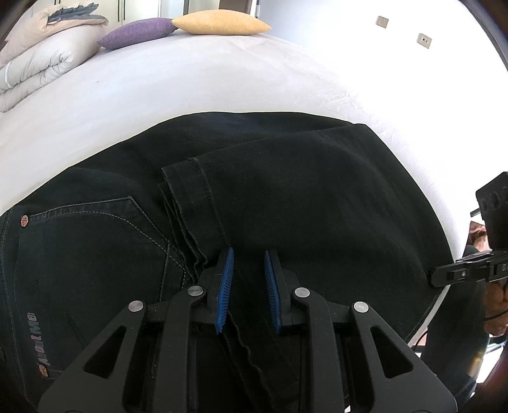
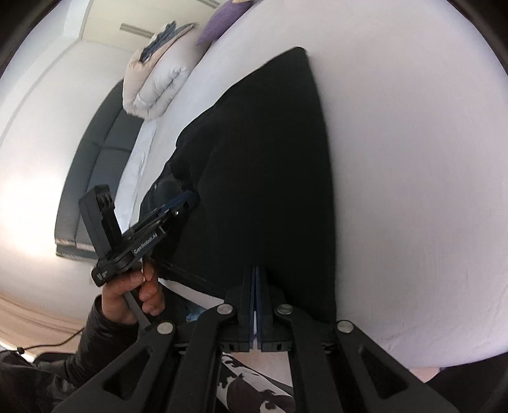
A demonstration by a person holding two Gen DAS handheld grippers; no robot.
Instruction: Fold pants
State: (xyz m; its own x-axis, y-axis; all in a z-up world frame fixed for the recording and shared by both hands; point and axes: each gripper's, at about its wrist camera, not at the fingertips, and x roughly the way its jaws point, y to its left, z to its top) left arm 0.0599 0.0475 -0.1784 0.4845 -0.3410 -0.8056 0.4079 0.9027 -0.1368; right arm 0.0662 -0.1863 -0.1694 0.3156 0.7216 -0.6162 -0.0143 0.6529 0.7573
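Note:
Black jeans (image 1: pixel 285 190) lie folded on a white bed; the leg hems (image 1: pixel 181 178) rest over the seat near a back pocket (image 1: pixel 95 235). My left gripper (image 1: pixel 249 254) is open with blue pads, hovering just above the pants near the near edge. It also shows in the right wrist view (image 2: pixel 187 203) at the pants' left edge. My right gripper (image 2: pixel 255 270) is shut on the near edge of the pants (image 2: pixel 263 165). In the left wrist view the right gripper (image 1: pixel 444 274) touches the fold at the right edge.
The white bed sheet (image 1: pixel 190 85) stretches beyond the pants. A purple pillow (image 1: pixel 136 31), a yellow pillow (image 1: pixel 219 22) and a folded duvet (image 1: pixel 41 60) sit at the far side. The bed's near edge is right at the grippers.

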